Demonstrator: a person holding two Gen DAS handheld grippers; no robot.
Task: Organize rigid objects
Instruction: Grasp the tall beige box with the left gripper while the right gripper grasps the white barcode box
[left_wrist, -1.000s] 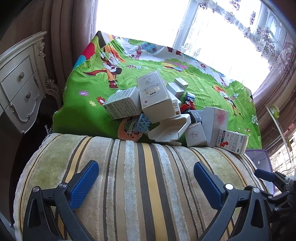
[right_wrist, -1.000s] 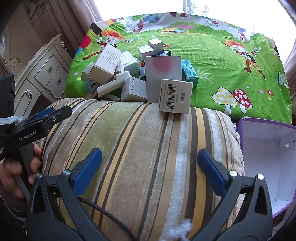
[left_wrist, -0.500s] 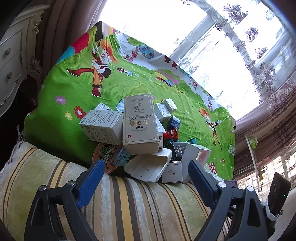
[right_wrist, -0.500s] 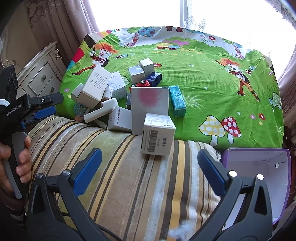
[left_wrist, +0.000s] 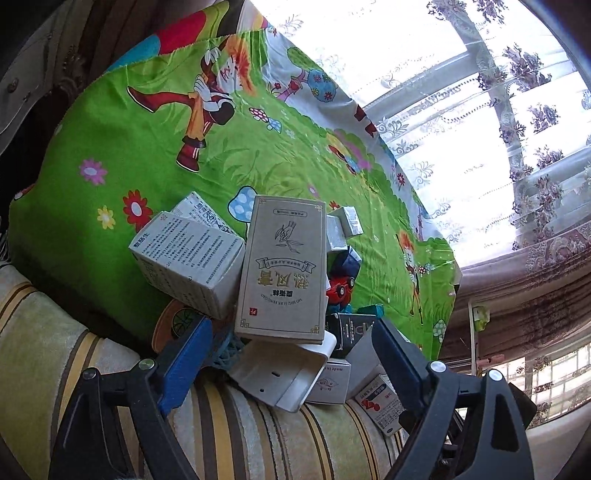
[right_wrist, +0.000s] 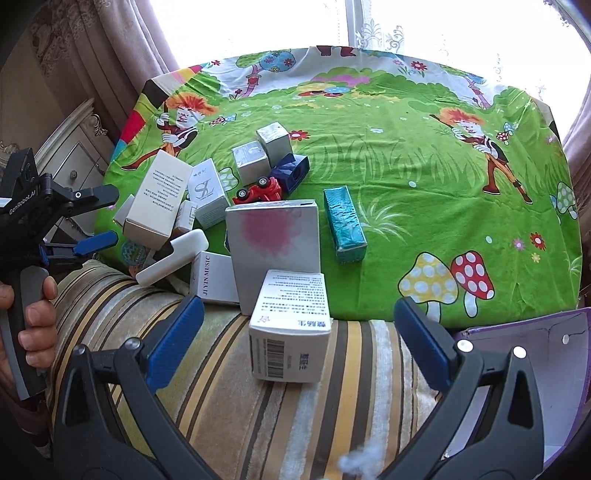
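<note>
Nearest, the right gripper (right_wrist: 299, 343) stands wide with nothing gripped, its blue pads flanking a white barcoded carton (right_wrist: 290, 332) lying on the striped plush cushion (right_wrist: 229, 406); this looks like the approach to a first pick, which calls for lowering over the carton and squeezing its sides. The left gripper (left_wrist: 291, 354), also wide and empty, points at a white plastic case (left_wrist: 284, 373) beneath a tall grey cardboard box (left_wrist: 282, 269). The open purple-edged white box (right_wrist: 554, 369) to the right shows nothing in its visible part, while the remaining cartons lie heaped beyond on the green cartoon cloth (right_wrist: 406, 184).

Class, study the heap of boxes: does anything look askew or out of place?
Yes. The red toy car lies tipped on its side among the boxes, wheels facing sideways. The barcode box sits apart, half on the striped cushion.
</note>
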